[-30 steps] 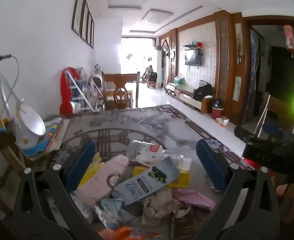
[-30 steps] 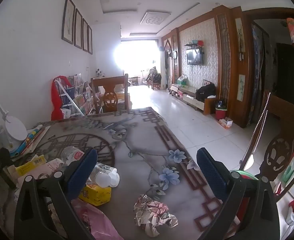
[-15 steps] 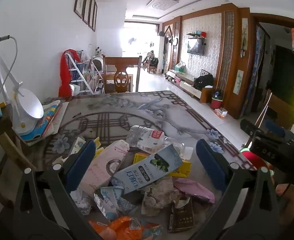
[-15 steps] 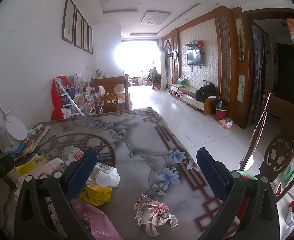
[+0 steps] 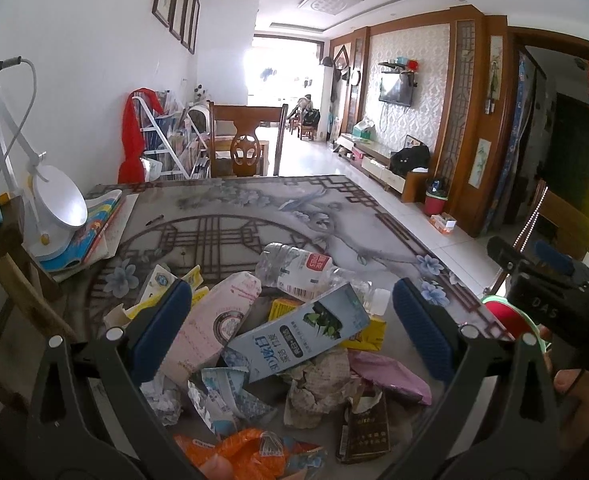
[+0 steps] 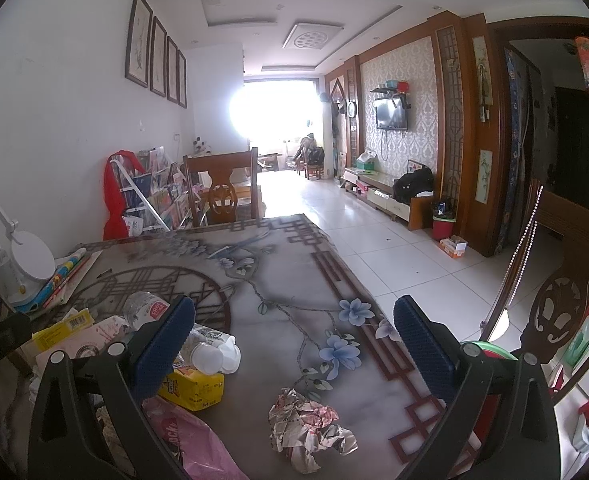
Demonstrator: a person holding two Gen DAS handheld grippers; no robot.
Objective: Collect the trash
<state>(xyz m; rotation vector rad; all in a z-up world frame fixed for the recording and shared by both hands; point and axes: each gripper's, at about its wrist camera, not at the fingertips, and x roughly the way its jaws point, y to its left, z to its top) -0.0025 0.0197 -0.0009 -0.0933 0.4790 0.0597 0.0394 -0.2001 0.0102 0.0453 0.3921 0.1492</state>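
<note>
The crumpled paper wad [image 6: 308,426] sits alone near the table's [image 6: 278,280] right edge — light, springy, easy to crush, so I'd pinch it across its middle. The right gripper [image 6: 294,340] hovers above it, jaws spread wide, holding nothing. The left gripper [image 5: 292,328] — equally wide and empty — hangs over the heaped trash pile [image 5: 278,344] at the near edge.

L tongs [image 5: 292,330] open, R tongs [image 6: 294,338] open
</note>
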